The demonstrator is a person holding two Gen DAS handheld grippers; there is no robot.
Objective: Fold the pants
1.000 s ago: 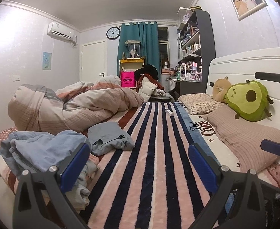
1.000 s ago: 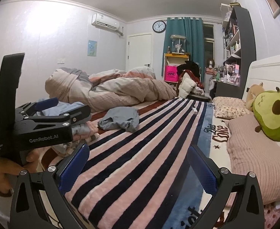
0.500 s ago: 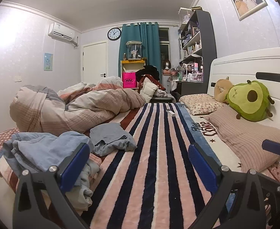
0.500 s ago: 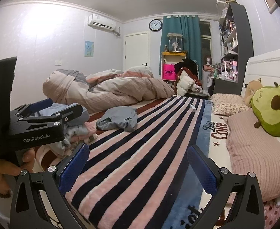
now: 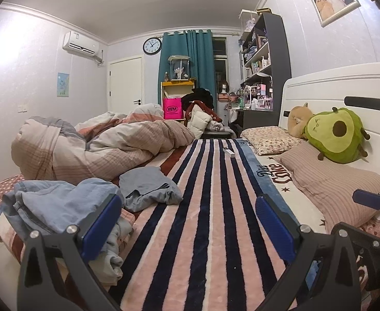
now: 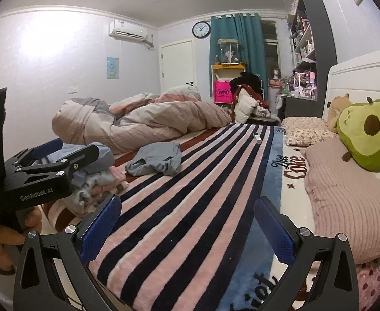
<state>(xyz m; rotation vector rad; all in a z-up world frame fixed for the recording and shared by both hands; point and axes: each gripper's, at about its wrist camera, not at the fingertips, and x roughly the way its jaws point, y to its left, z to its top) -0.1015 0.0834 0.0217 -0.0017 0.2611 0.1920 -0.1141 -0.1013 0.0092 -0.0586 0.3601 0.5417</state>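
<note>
Two grippers are in view: the left gripper (image 5: 187, 223) and the right gripper (image 6: 187, 223), each with two blue-padded fingers spread apart and holding nothing above the pink-and-navy striped plush blanket (image 5: 210, 228). One crumpled grey-blue pair of pants (image 5: 148, 188) lies on the blanket's left part, just beside one pile of light-blue denim clothing (image 5: 60, 202). Legible text: "GenRobot.AI" on the left gripper body, "Diet Coke" on the blanket border and "WM" on one pink bag (image 5: 172, 108); one green avocado plush toy (image 5: 336, 134) rests against the headboard.

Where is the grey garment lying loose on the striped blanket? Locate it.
In the left wrist view the grey garment lies crumpled on the striped blanket's left part, between the bunched duvet behind it and the pile of blue clothes nearer the camera.
</note>
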